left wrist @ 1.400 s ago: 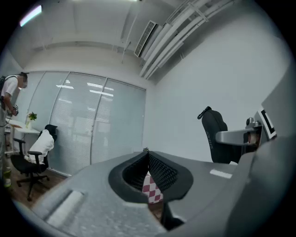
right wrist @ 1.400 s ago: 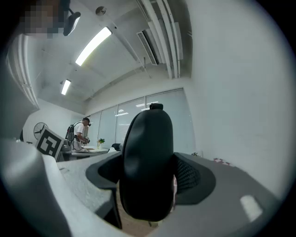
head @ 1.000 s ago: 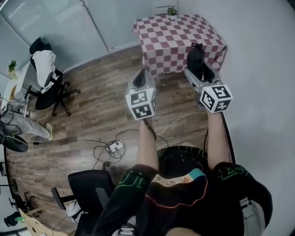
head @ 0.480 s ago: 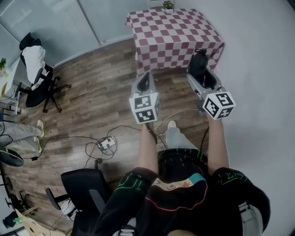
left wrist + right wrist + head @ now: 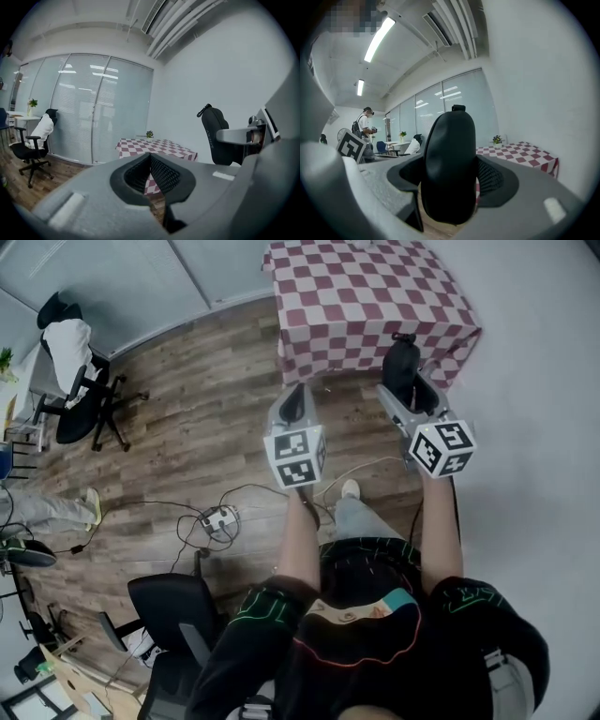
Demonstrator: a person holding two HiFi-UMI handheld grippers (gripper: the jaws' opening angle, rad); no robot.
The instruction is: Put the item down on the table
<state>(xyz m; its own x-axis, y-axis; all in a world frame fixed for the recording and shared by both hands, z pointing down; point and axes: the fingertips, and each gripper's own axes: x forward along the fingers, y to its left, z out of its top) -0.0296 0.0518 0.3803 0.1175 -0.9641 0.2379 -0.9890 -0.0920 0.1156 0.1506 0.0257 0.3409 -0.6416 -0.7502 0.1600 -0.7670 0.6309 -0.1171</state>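
1. Wooden floor: plank surface that fills most of the head view.
2. Table: covered by a red-and-white checked cloth, at 12 o'clock from the person and beside the pale wall. Its top is bare in the head view. It also shows in the left gripper view and the right gripper view.
3. Office chair: black, with a white garment over its back, at 10 o'clock. A second black chair stands at 7 o'clock, close to the person.
4. Right claw: raised at 1 o'clock, short of the table's near edge, and clamped on the black item. Its own view shows both sides pressed against that item.
5. Left claw: raised at 11 o'clock. Its tips meet with nothing between them.
6. Black item: an oblong padded piece with a small loop at its far end. It is held in the air, not on the table. Its long axis runs out of the claw toward 12 o'clock, loop end leading. It stands upright in the right gripper view and shows at 3 o'clock in the left gripper view.
7. Power strip: on the floor at 9 o'clock, with loose cables running from it.
8. Potted plant: a small pot holding a green plant, at the table's far edge.
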